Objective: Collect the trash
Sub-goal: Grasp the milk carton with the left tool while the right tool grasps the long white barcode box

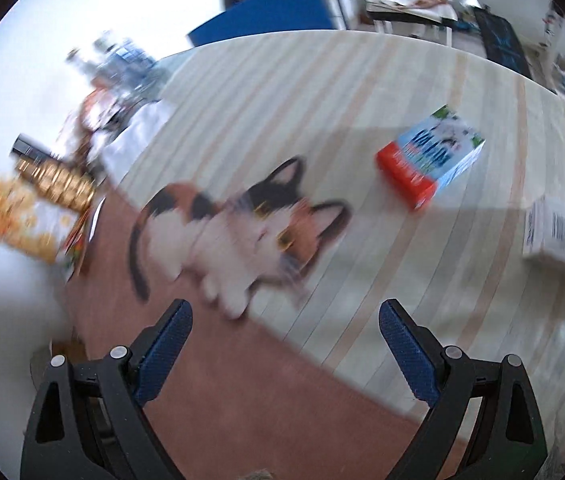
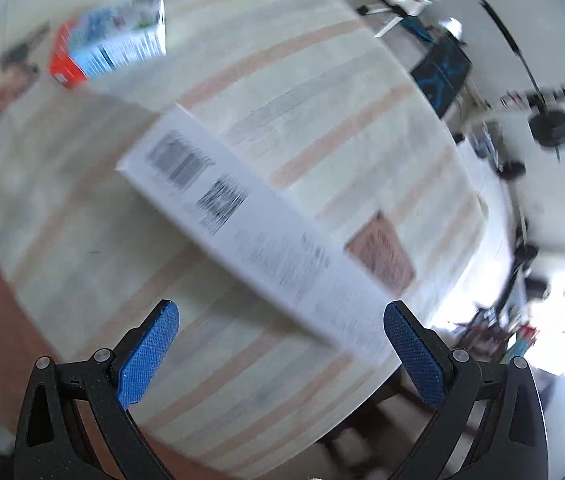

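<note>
step: approach, nothing held | right gripper (image 2: 282, 344) jaws apart over white box (image 2: 242, 232) | left gripper (image 1: 284, 340) jaws apart, empty | next: descend, straddle box, close

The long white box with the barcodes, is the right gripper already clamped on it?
No. The right gripper is wide open, and the long white box lies on the striped tablecloth ahead of its fingertips.

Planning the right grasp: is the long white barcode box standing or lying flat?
Lying flat. The white box rests on its long side on the striped tablecloth, barcode face up, ahead of the open right gripper.
</note>
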### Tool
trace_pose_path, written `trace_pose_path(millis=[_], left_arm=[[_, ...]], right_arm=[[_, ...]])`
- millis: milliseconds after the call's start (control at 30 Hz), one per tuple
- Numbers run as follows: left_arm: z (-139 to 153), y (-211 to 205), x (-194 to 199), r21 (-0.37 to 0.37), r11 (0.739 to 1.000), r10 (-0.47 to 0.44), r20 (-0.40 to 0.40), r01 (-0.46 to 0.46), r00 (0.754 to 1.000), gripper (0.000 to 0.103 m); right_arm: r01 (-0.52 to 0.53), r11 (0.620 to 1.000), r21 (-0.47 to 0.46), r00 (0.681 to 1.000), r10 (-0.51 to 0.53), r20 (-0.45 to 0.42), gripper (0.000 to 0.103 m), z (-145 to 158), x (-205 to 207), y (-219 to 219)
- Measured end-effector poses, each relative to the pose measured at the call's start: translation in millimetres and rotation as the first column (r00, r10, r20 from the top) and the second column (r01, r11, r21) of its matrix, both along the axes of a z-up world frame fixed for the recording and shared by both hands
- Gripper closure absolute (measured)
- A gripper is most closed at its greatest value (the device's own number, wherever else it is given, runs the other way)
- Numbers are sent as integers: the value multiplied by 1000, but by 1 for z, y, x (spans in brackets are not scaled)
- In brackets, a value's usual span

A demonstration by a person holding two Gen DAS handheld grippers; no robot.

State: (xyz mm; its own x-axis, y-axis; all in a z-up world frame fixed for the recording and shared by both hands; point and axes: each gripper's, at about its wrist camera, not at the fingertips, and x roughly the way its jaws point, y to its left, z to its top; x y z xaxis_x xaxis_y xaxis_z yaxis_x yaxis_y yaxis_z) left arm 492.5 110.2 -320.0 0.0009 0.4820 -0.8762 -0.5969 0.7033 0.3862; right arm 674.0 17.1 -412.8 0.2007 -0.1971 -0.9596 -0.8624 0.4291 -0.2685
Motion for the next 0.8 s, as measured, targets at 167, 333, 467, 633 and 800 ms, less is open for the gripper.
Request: trace_pose_path(millis=[167,333,467,633,800], left_arm=[[-9,16,41,-32,995,-96,-15,96,995,8],[-17,32,81,-137,971,-199,-3,197,980,8],[-28,30,114,-216,927,-317,-22,305,948,5],[-45,20,145,-285,869,-438,-62,404,897,8],[-50,14,151,-317,855,-443,-39,410,895,51]], right_arm=[[4,1000,8,994,-3,-106,19,-18,28,13],[258,964,72,953,-241,-181,28,-13,70,7],[591,795,137,784,-525,-333,31,-9,114,-20],[640,755,140,736,-552,-392,14,-8,134,-31],[479,871,107,855,-435,-282,14,-15,109,-20]])
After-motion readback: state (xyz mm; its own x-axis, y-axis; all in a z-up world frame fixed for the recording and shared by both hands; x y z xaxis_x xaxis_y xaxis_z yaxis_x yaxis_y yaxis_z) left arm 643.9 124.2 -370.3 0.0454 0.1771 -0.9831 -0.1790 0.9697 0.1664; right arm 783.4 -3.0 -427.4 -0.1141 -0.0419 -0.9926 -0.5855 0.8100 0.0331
